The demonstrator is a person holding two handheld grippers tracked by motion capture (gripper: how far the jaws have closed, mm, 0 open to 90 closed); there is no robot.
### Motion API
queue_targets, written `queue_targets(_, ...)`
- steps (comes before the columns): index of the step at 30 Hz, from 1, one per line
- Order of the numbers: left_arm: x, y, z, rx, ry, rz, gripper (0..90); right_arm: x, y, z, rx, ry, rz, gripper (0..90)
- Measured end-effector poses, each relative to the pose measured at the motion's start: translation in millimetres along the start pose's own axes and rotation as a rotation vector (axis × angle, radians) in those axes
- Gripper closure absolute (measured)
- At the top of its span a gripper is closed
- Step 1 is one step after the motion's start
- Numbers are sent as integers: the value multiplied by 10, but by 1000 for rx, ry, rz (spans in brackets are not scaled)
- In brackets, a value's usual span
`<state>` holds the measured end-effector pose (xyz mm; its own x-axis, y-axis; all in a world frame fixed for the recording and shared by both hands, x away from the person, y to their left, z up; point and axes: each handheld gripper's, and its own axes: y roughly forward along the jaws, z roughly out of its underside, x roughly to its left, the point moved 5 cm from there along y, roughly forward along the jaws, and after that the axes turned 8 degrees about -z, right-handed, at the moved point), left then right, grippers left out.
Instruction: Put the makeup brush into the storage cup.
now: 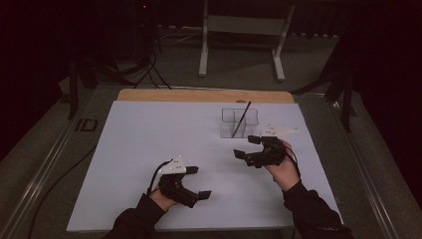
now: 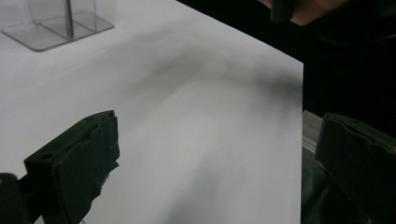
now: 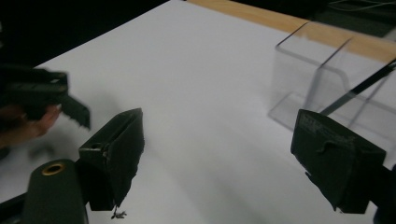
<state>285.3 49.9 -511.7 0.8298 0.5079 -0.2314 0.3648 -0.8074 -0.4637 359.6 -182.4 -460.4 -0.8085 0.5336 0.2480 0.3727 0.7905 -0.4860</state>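
The right hand-held gripper [image 1: 250,147] hovers with its jaws wide apart and holds nothing; it is just beside the clear plastic box with inner dividers [image 1: 239,122], which stands on the white table [image 1: 149,149] near the far edge. A thin dark stick [image 1: 243,118] leans inside this box, tilted, with its upper end above the rim. The left hand-held gripper [image 1: 195,182] is also open and empty, lower on the table and well apart from the box. I judge that the step is a reach for the stick. To do it well, the right jaws should come from above the rim, close on the free upper part, and lift along the stick's lean, so that the light box is not pushed.
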Motion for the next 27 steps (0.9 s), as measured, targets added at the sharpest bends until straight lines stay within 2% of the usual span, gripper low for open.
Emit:
queue_targets(1,-3,0,-1,-2,4,7,10,7,-7,32,-1,-11,0,167)
queue_targets(4,-3,-9,-8,-17,25,15,10,45,-23,128,-7,-21,-42,155)
queue_targets(7,0,-34,-16,-35,64,46,10,99,-37,225,-3,-55,-83,149)
queue_targets(9,3,-43,-15,-38,75,45,10,119,-44,257,-6,-61,-100,150)
queue_targets(10,18,-74,-11,-41,97,48,10,132,-51,281,-9,-65,-109,150)
queue_targets(11,32,-91,-10,-45,99,45,10,154,-80,349,-21,-65,-130,150)
queue_targets(13,60,-125,-6,-56,104,46,11,157,-109,406,-39,-67,-143,149)
queue_targets(15,88,-181,3,-69,111,47,11,153,-138,471,-34,-74,-160,148)
queue_targets(20,157,-319,53,-72,118,50,11,160,-228,649,-17,-94,-174,148)
queue_targets(27,271,-503,200,-50,133,-4,11,169,-341,834,-1,-89,-174,149)
